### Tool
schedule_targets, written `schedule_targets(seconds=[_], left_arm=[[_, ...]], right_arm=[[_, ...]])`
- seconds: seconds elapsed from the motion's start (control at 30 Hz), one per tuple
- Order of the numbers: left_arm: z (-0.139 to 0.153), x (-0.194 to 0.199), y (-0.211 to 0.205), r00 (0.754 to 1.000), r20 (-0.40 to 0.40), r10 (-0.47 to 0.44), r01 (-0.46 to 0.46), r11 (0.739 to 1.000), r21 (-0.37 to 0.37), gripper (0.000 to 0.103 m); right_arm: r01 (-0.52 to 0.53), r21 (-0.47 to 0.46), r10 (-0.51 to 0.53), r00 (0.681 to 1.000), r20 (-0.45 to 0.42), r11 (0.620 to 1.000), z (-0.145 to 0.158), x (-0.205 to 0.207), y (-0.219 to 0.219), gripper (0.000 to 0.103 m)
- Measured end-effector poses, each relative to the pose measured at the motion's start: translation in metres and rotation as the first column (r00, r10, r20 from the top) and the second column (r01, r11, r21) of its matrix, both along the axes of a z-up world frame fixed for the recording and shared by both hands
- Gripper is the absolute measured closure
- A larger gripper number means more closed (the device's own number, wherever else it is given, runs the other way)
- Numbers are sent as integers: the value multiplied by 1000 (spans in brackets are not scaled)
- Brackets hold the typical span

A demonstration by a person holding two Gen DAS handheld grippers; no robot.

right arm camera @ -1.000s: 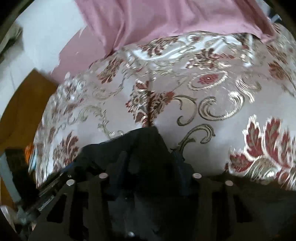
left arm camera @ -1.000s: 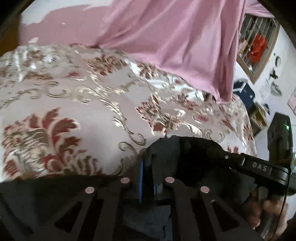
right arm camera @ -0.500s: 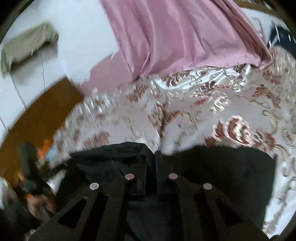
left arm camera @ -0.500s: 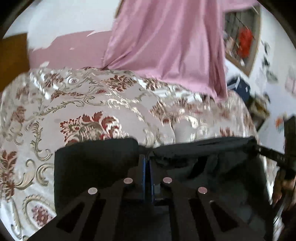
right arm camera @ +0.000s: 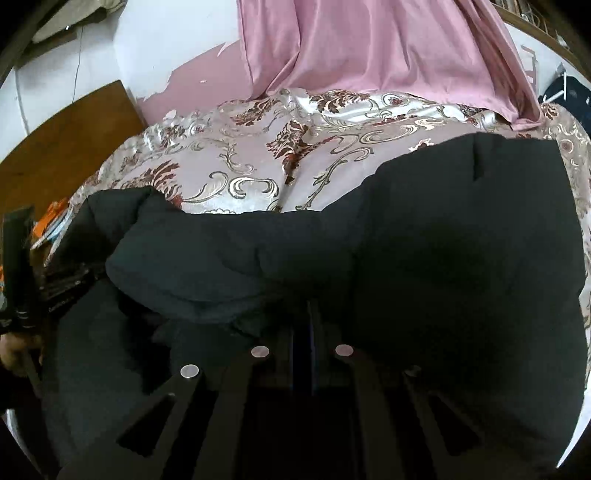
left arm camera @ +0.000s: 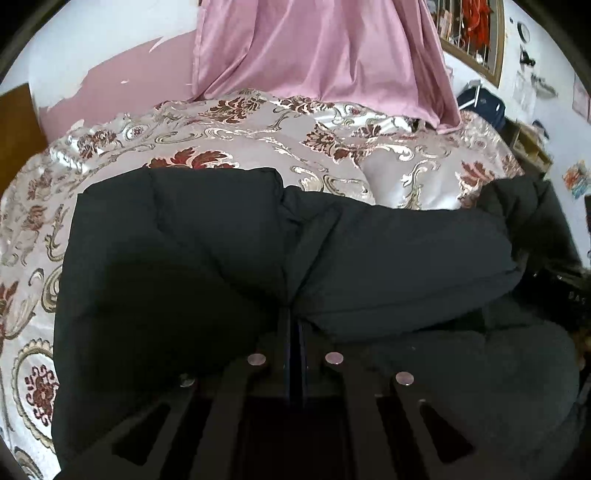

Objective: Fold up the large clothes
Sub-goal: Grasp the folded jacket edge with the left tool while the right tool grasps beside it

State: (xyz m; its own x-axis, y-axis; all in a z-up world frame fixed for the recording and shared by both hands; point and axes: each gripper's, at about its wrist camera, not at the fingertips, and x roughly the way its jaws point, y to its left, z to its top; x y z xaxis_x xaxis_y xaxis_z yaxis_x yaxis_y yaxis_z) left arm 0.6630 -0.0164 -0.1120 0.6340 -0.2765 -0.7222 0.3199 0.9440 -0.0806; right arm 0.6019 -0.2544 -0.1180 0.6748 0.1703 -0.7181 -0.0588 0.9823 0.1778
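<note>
Left wrist view: the left gripper point(left arm camera: 294, 325) is seen clamped tight on a pinched fold of the black padded jacket point(left arm camera: 177, 258), the dark fabric being drawn up into a ridge right at the fingertips. From that pinch the jacket is spread to both sides, one broad panel lying flat toward the left of the frame and a thick rolled band stretched off to the right. The garment is laid on the floral bedspread point(left arm camera: 229, 144), a pale satin cover patterned with red and gold scrolls, which is seen bare beyond the jacket's far edge. A pink curtain point(left arm camera: 325, 51) is hung behind the bed, its hem resting on the bedspread, and a barred window point(left arm camera: 476, 33) is visible at the upper right. In the right wrist view, the right gripper point(right arm camera: 309, 325) is likewise closed hard on a fold of the same jacket, with a bunched roll of fabric lying to its left and a wide flat panel to its right. At the far left edge of that view a dark handle is held by a hand point(right arm camera: 14, 349); a wooden board point(right arm camera: 55, 147) is seen beside the bed.
</note>
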Motion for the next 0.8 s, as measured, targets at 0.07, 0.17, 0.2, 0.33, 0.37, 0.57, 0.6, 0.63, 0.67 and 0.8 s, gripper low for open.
schedule_targets(seconds=[0.07,0.17,0.2,0.33,0.37,0.57,0.6,0.63,0.67,0.8], left_arm=[[3,-2,3,1000,6,-11,11,999,-30,99],[7,-4,10,999,17,-27,28,995,-93,97],[9,-5,13,999,18,-28,30,993,-116,96],[18,-9,18,999,28,-46,50,984,-169,95],[19,-10,18,998,27,-51,55,985,-162,93],[27,-24,15,994,26,-107,109,988,-108,93],[33,-30,17,992,49,-113,118,986,-116,93],[42,-40,19,989,102,-111,122,986,-111,93],[49,-47,19,984,147,-102,117,988,-96,92],[70,-63,10,948,302,-100,127,989,-72,51]], right_arm=[[-4,26,4,1000,13,1000,1,-4,-4,97],[-11,89,10,1000,15,996,5,-10,-13,93],[-1,127,1,1000,-6,992,12,-12,-20,91],[44,204,-51,998,29,978,39,-32,-32,57],[50,215,-64,996,61,975,48,-36,-33,46],[147,267,-175,981,86,952,67,9,-28,34],[145,274,-165,985,51,951,61,22,-24,34],[126,279,-136,991,15,952,50,36,-15,35],[104,276,-106,994,-7,956,42,44,-6,41],[-11,122,10,1000,7,992,16,41,32,47]])
